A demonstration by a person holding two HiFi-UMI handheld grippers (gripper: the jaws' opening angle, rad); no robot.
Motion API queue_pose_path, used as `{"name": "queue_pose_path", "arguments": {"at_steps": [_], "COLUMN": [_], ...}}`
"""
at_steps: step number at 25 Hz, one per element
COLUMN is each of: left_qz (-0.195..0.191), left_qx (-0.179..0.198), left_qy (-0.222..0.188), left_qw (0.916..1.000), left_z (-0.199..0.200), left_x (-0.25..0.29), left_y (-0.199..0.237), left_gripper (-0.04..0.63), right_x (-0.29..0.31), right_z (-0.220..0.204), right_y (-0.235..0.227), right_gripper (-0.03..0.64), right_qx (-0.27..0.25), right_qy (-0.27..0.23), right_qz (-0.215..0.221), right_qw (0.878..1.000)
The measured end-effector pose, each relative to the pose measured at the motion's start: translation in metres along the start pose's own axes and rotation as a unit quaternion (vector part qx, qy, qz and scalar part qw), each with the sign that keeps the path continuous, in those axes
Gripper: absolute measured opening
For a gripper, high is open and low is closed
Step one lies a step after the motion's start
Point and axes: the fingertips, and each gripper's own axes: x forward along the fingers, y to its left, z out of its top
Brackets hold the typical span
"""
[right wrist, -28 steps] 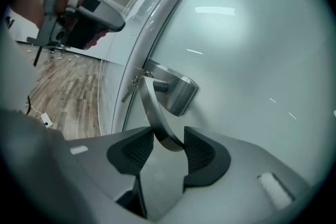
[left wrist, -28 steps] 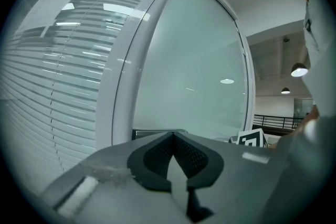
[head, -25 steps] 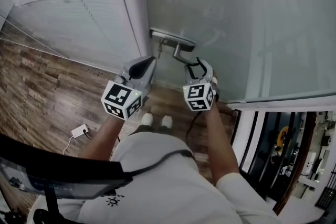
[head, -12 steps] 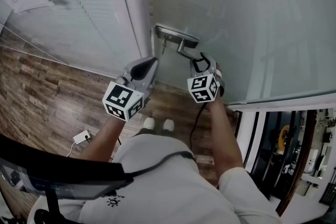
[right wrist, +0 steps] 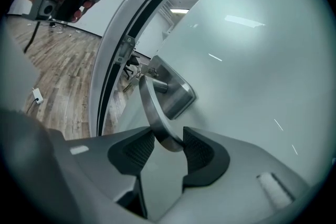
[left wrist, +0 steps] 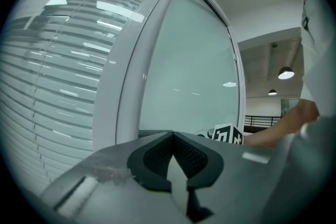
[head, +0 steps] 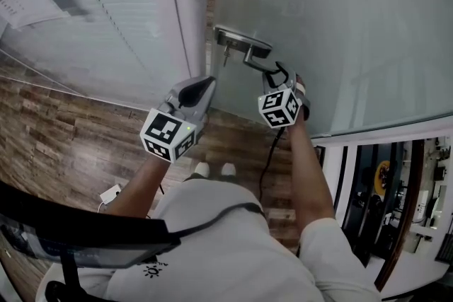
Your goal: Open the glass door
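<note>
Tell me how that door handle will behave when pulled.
The handle looks like solid brushed metal, so probably stiff, pivoting rather than bending. Its smooth curved surface may slip between the fingers. The door is glass, likely heavy to swing.

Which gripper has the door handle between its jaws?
The right gripper: its jaws clamp the handle. The left gripper is shut and empty.

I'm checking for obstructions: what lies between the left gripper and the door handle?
Head view: only the glass door's bare edge and a small piece hanging under the lock plate separate the left gripper from the door handle.
</note>
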Motion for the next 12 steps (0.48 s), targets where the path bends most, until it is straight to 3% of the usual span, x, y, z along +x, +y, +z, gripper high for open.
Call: {"name": "queue_pose_path", "arguments": {"at_steps": [7, 12], "left_qz": [-0.025, -0.036], "left_qx": [-0.004, -0.01], "left_qy": [-0.002, 0.003], "left_qw": [0.9997, 0.9993], "left_z": [-0.003, -0.01], "left_x": [-0.001, -0.003], "left_y": [0.006, 0.007], "left_gripper": [0.002, 0.002], "right_x": [0.009, 0.011], "right_z": [0.003, 0.005], "right_y": [-0.01, -0.012], "right_gripper": [0.178, 0.172], "right_qx": [-0.026, -0.095], "right_qy": [0.028, 0.045], "right_qz": [-0.014, -0.043], "right_qw": [0.999, 0.994]}}
